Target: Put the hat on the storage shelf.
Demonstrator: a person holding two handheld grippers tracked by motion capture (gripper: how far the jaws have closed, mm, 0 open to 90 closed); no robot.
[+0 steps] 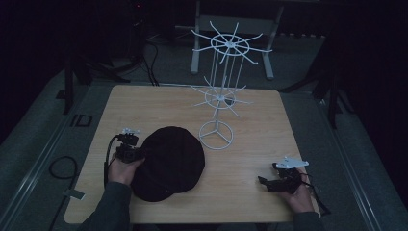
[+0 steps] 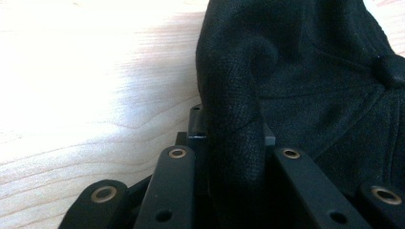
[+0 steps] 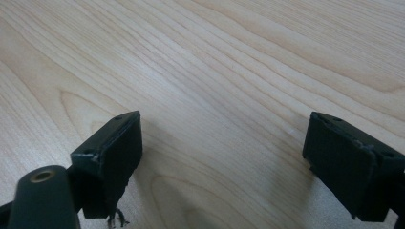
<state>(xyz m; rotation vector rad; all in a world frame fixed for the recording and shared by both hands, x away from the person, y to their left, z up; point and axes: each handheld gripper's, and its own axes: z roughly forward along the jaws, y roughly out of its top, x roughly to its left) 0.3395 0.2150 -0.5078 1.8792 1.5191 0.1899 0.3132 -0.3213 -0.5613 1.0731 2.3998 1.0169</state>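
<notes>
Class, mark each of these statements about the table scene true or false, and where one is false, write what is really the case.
1. The left claw is shut on a fold of the black cap. True.
2. The right claw grips the cap. False: its jaws stand wide apart over bare wooden table, with nothing between them.
3. The white wire rack stands upright on the table, beyond the cap. True.
4. The cap hangs from one of the rack's hooks. False: it lies on the table, beside the rack's round base.
5. The rack has two tiers of hooks. True.
</notes>
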